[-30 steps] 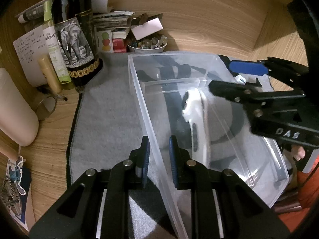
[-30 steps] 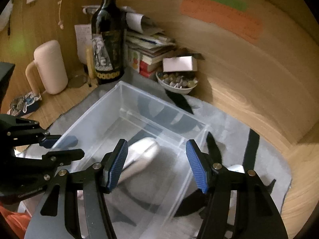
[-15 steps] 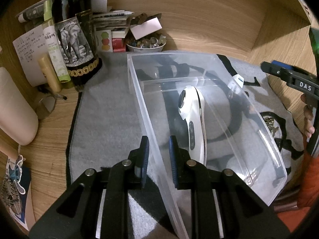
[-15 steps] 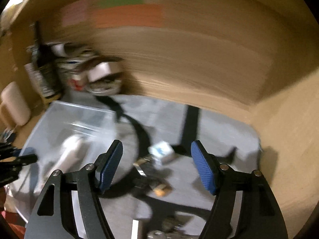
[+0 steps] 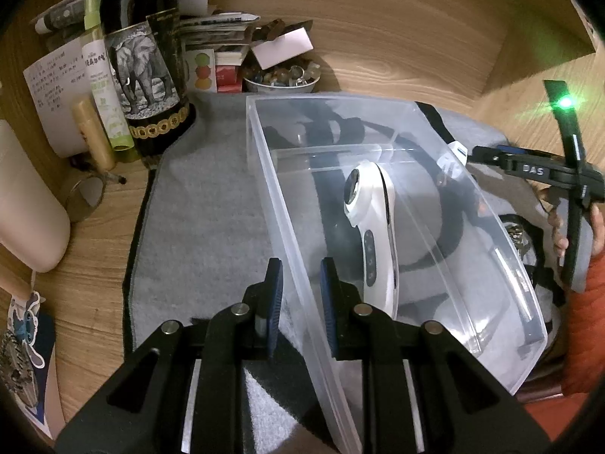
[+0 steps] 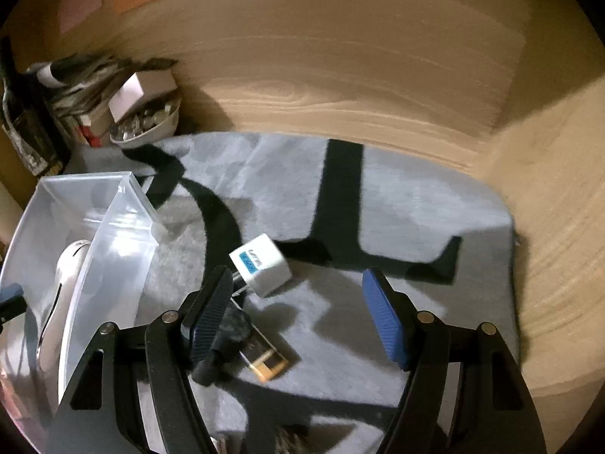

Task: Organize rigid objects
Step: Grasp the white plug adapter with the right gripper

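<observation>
So the left gripper (image 5: 297,295) comes in low from the near side and its jaws straddle the near wall of the clear plastic bin (image 5: 491,227), pinching it. A white handheld device (image 5: 372,234) lies inside the bin, on the grey mat (image 5: 211,204). The right gripper (image 6: 298,314) hangs over the mat off to the bin's right, tipped downward, jaws spread wide and holding nothing. A white charger plug (image 6: 261,265) sits just past its left finger, a small amber-tipped thing (image 6: 264,359) below it.
</observation>
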The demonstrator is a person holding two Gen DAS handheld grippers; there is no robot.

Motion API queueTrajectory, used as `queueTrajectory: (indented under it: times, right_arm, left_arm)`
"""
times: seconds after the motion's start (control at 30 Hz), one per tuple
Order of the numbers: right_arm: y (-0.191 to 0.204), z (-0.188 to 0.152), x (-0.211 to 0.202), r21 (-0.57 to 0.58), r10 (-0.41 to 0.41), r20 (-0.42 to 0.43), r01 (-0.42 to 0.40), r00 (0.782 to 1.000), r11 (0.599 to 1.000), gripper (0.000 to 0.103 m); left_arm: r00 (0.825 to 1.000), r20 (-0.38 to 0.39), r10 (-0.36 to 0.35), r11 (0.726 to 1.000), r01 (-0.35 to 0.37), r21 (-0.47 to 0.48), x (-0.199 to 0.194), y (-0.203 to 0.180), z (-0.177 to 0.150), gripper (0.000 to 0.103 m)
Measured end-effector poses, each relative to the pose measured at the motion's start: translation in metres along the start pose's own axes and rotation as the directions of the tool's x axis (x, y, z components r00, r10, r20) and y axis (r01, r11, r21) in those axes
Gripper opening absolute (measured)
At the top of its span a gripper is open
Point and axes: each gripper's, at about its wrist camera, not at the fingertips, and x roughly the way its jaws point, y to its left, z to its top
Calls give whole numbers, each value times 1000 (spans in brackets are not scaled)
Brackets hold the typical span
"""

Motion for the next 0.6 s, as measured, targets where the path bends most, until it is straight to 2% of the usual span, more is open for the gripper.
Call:
queueTrajectory:
  times: [0.2,0.27,0.33,0.37,0.47,0.53,0.6]
  right_arm:
    - [7,7,18,-8,24,-34,-24,999,1000,66]
    - [10,8,23,-17,12,-42,-13,999,1000,56]
    - [14,9,26,-27,19,-53,-20,998,999,41]
    - [15,9,27,-29,23,-58,-25,998,999,38]
    - [19,9,26,-39,6,-47,-8,999,999,34]
    - [19,9,23,-36,25,-7,-25,1000,999,27]
    - [17,9,19,-32,33,7,-33,999,999,26]
  left_arm:
    - [1000,-1,-3,1000,3,-1,0,1,0,20]
    - [1000,1,-4,1000,4,-4,0,1,0,20]
    - [1000,2,-4,1000,4,-4,1,1,-1,20]
    - [1000,2,-4,1000,4,-3,1,1,-1,20]
    - [1000,2,-4,1000,4,-2,0,2,-1,20]
    - [1000,3,-3,1000,3,0,0,2,-1,20]
    - [1000,4,-2,1000,2,2,0,2,0,20]
